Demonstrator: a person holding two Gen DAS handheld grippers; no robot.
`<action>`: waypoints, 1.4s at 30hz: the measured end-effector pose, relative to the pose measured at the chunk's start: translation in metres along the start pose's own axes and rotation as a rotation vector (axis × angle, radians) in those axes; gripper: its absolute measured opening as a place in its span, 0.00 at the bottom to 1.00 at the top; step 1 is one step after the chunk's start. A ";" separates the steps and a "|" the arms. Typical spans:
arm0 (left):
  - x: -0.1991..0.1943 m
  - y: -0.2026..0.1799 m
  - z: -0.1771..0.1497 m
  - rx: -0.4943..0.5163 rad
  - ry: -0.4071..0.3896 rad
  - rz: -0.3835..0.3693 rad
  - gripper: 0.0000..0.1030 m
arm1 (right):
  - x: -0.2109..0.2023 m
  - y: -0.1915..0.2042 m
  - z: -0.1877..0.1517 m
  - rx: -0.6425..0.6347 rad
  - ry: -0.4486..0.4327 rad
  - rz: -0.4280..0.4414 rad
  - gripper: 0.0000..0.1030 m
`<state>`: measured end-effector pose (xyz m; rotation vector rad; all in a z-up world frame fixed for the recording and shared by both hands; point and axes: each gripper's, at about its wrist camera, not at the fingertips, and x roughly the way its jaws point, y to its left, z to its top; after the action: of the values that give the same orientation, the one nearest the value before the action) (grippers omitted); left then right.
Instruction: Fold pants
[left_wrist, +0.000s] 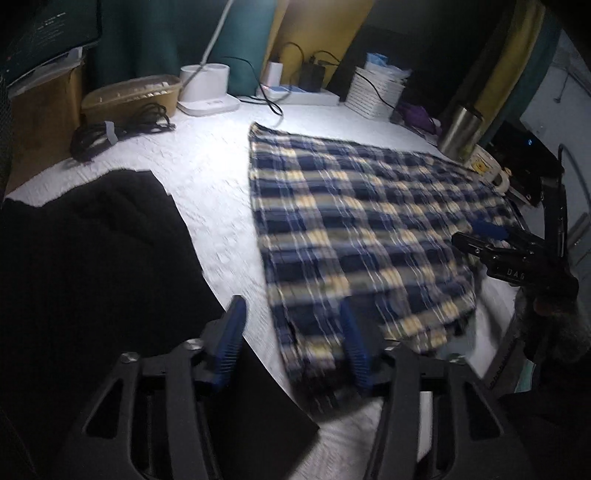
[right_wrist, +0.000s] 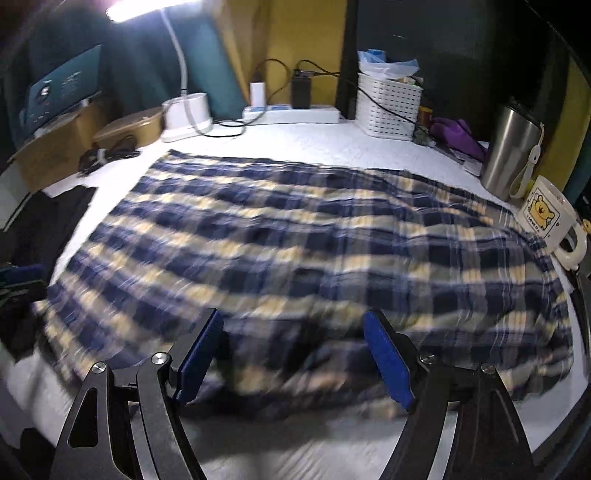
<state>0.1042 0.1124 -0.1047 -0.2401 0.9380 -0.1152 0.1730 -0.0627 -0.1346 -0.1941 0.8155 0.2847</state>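
Note:
Blue, yellow and white plaid pants (left_wrist: 354, 221) lie spread flat on the white table cover (left_wrist: 207, 177), blurred in both views. My left gripper (left_wrist: 293, 334) hangs open over the pants' near left corner. Its left pad is over bare cover, its right pad (left_wrist: 354, 347) is over the plaid, and nothing is pinched. In the right wrist view my right gripper (right_wrist: 295, 356) stands wide open just above the near edge of the pants (right_wrist: 295, 240), not pressing on cloth. The right gripper (left_wrist: 491, 240) also shows in the left wrist view, at the pants' right side.
A black cloth (left_wrist: 92, 240) lies on the left of the table. Along the back stand a tan container (left_wrist: 129, 96), coiled cables (left_wrist: 118, 129), a lamp base (right_wrist: 186, 114), a power strip (right_wrist: 291, 112) and a white basket (right_wrist: 388, 107). A steel tumbler (right_wrist: 511, 147) and a mug (right_wrist: 550, 218) stand at the right.

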 end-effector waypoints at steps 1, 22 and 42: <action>0.001 -0.003 -0.004 0.008 0.001 -0.004 0.41 | -0.002 0.003 -0.002 -0.003 -0.002 0.007 0.78; -0.023 -0.015 -0.035 0.056 -0.069 -0.018 0.01 | -0.017 0.059 -0.046 -0.065 0.004 0.041 0.77; -0.029 -0.009 -0.037 0.046 -0.033 0.107 0.02 | -0.036 0.042 -0.065 0.021 -0.035 0.068 0.88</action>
<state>0.0577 0.1043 -0.1006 -0.1487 0.9125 -0.0336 0.0907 -0.0475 -0.1543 -0.1413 0.7910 0.3424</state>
